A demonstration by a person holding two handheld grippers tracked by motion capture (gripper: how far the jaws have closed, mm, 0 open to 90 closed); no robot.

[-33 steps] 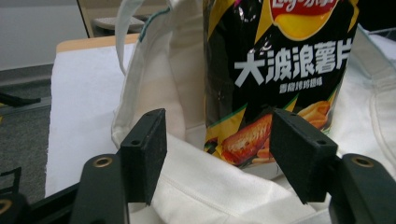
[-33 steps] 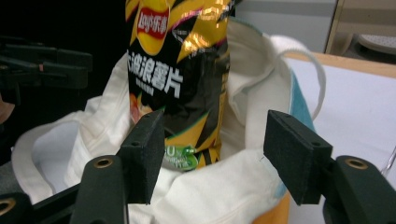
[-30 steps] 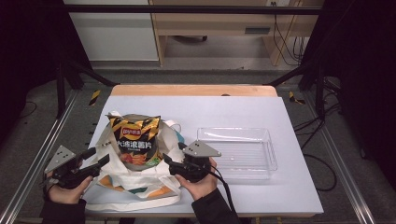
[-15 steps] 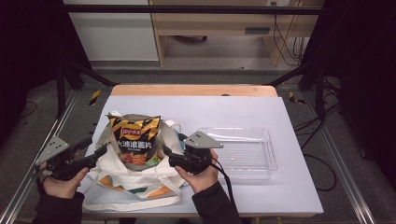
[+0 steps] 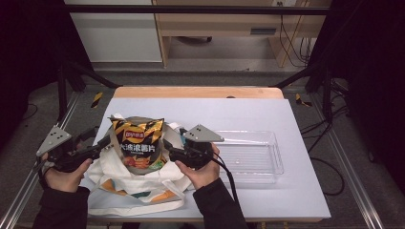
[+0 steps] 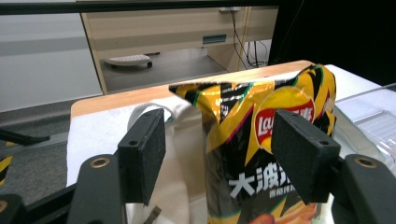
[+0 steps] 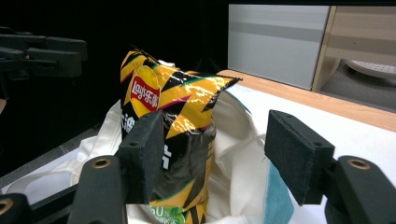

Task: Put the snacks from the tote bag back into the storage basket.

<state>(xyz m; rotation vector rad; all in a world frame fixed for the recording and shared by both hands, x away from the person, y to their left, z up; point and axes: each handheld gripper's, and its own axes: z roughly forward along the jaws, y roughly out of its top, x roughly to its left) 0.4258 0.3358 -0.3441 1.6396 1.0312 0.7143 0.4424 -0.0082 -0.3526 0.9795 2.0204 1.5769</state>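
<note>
on the near left of the table (image 5: 248, 114) a bag of crisps (image 5: 139, 145) stands upright in the mouth of a white tote bag (image 5: 129, 186), its top sticking well above the cloth. a clear plastic tray (image 5: 253, 155) lies just right of the tote, nothing in it as far as i can see.

the work in hand looks like getting the crisps down into the tote, or lifting them out; which of the two i cannot tell from this moment. either way, it would go best if each side took the cloth rim rather than the crisp bag, since the foil is puffed and slippery and would crumple or pop under a hard pinch. spreading the mouth evenly to left and right should let the bag slide without snagging on the handles.

the left gripper (image 5: 101, 143) sits just left of the crisps, its jaws wide apart in the left gripper view, framing the bag and the tote's edge without pressing on either. the right gripper (image 5: 168, 153) sits just right of the bag, jaws likewise parted in the right gripper view, with the crisps and white cloth beyond them, untouched. both are released, holding nothing.
</note>
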